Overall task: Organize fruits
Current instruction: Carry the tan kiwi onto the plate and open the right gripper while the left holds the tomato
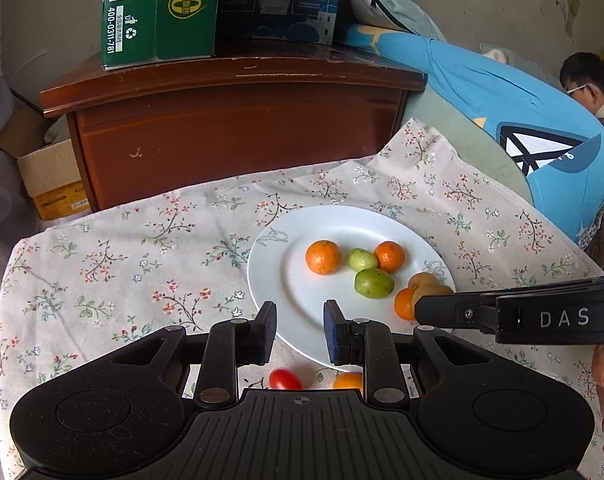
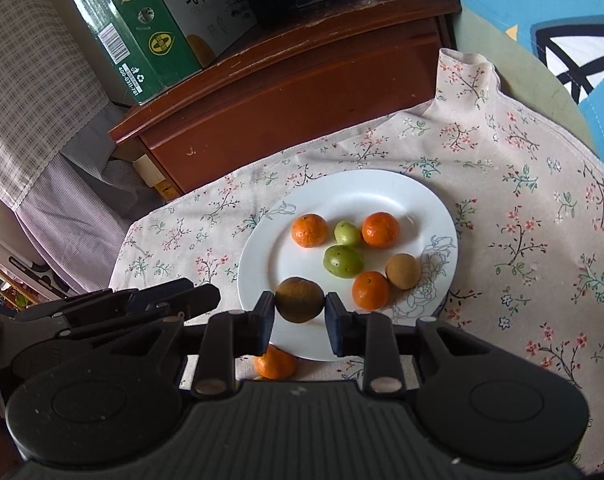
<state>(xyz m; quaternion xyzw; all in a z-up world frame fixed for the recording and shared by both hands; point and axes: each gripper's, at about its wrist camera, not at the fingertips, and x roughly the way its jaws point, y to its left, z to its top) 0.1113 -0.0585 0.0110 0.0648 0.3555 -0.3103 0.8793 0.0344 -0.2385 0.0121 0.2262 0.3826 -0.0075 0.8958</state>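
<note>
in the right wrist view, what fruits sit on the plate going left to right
brown kiwi held in the right gripper → left tangerine → small green fruit → far tangerine → brown fruit near the plate rim

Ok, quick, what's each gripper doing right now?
Left gripper: shut, holding nothing.
Right gripper: shut on a brown fruit over the plate.

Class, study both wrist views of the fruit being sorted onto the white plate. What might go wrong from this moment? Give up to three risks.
1. The right gripper pinches a round brown fruit at its sides; it may slip out and roll.
2. Set down, that fruit could knock the orange beside it.
3. A small orange and a red tomato lie on the cloth off the plate, under the grippers, easily bumped.
</note>
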